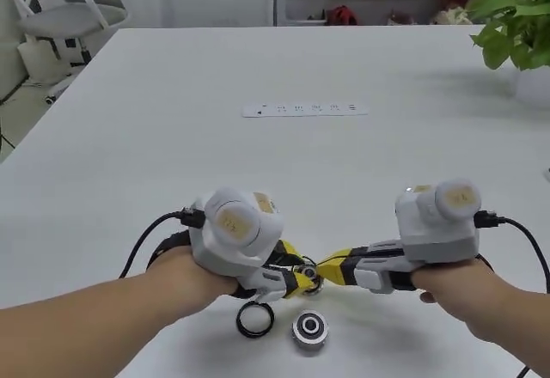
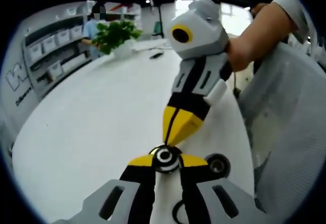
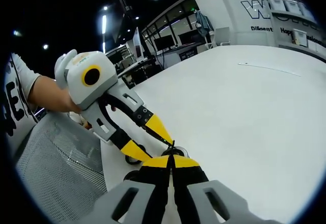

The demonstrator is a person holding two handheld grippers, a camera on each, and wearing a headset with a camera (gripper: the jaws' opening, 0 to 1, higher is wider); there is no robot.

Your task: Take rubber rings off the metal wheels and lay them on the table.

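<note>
Left gripper (image 2: 164, 161) pinches small round metal wheel (image 2: 164, 156). Right gripper (image 3: 172, 159) jaws pressed together, tips touching that wheel's edge. Loose black rubber ring (image 1: 255, 319) and second metal wheel (image 1: 310, 329) lie just beside on white table (image 1: 258, 163)

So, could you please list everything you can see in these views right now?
table: one, white, under everything.
power strip: one, white, mid-table.
plant: one, green, far right of the table.
office chair: one, white, beyond the far left corner.
loose rubber ring: one, black, flat on the table's near edge.
resting metal wheel: one, silver with a dark rim, beside the loose ring.
held metal wheel: one, silver and black, between the left gripper's jaws.
left gripper: one, grey with yellow tips, clamping that wheel.
right gripper: one, same colours, jaws together at the held wheel's rim.
</note>
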